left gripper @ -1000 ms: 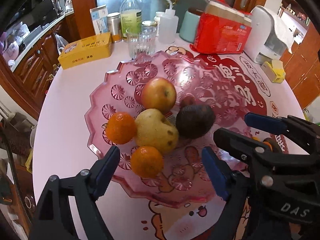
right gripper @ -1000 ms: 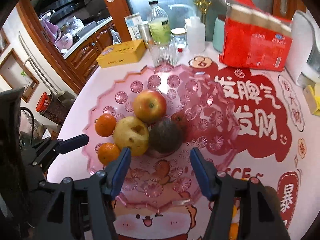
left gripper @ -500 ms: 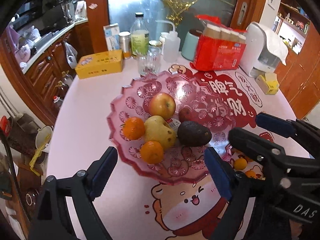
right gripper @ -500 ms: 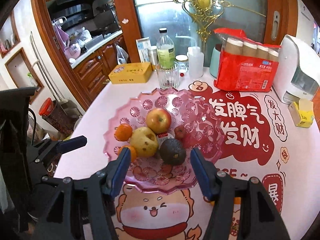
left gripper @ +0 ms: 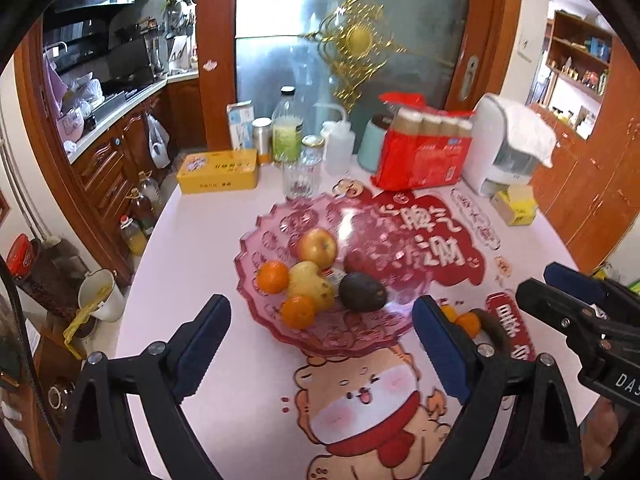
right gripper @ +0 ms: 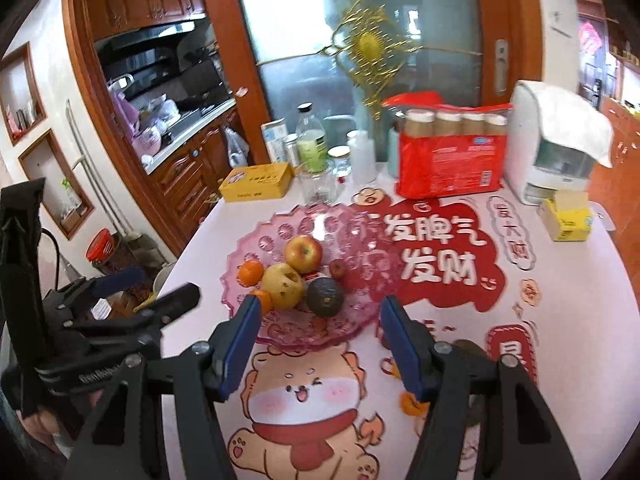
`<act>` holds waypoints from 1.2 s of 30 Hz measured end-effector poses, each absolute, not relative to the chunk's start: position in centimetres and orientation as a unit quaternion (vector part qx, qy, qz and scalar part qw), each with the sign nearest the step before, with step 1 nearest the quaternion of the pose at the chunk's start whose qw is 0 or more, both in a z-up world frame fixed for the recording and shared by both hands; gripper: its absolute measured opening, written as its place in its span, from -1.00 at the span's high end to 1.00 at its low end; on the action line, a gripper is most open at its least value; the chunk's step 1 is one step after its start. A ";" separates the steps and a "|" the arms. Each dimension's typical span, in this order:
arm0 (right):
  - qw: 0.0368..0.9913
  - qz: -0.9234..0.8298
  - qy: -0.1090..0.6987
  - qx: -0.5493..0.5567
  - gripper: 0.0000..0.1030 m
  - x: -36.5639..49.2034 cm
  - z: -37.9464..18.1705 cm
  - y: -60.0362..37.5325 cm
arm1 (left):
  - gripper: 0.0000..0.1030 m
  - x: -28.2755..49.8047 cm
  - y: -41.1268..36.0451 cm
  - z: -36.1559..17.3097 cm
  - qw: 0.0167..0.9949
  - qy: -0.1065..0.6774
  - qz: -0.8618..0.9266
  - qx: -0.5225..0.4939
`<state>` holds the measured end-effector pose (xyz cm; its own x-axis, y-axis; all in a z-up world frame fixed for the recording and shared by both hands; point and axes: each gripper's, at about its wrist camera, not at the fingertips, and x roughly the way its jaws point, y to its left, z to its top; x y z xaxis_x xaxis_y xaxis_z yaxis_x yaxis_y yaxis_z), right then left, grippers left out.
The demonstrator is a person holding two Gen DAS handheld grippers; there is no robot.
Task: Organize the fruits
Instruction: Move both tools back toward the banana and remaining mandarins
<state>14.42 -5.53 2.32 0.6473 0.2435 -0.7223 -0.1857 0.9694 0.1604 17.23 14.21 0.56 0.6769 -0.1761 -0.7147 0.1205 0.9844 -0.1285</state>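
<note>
The pink scalloped fruit bowl [left gripper: 256,240] is seen at the centre of the left wrist view, on a round white table [left gripper: 192,240] whose curved edge runs down the left of the frame. Open tabletop lies along the bottom of both views, over a printed cartoon mat [right gripper: 304,400]. The upper part of the table is crowded: a yellow tin [left gripper: 218,170], a clear bottle [left gripper: 286,132], a drinking glass [left gripper: 300,178] and a red package [left gripper: 422,156] are lined up behind the bowl.

The left gripper [left gripper: 320,344] is held above the near rim, angled downward; its jaws are opening and nothing is between them. The right gripper [right gripper: 320,344] is held likewise, jaws parted and empty.

In the bowl's lower left part are grouped an apple [left gripper: 317,245], a pear [left gripper: 312,284], two oranges, one on the left [left gripper: 273,277] and one nearer [left gripper: 298,311], and a dark avocado [left gripper: 363,292]. The avocado's long axis is laid roughly left to right in the left wrist view. Small orange fruits [left gripper: 466,320] are lying on the table right of the bowl, partly hidden behind the left gripper's right finger.
</note>
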 end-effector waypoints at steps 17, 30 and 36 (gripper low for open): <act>0.919 0.003 0.386 0.078 -0.21 9.5 3.7 -20.4 | -0.80 14.7 3.2 3.6 0.918 0.373 -0.132 -0.015; 0.897 0.020 0.440 0.041 -0.21 12.0 -2.6 -26.6 | -0.80 15.7 -5.7 -2.6 0.897 0.428 -0.107 0.017; 0.874 0.053 0.481 0.036 -0.21 13.9 -7.4 -26.8 | -0.80 16.3 -7.9 -8.0 0.881 0.465 -0.085 0.021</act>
<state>13.91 -26.82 -7.40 0.5312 0.1279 -0.8375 -0.0583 0.9917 0.1145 16.33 -7.93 -8.01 0.5535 -0.1313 -0.8224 0.1696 0.9846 -0.0430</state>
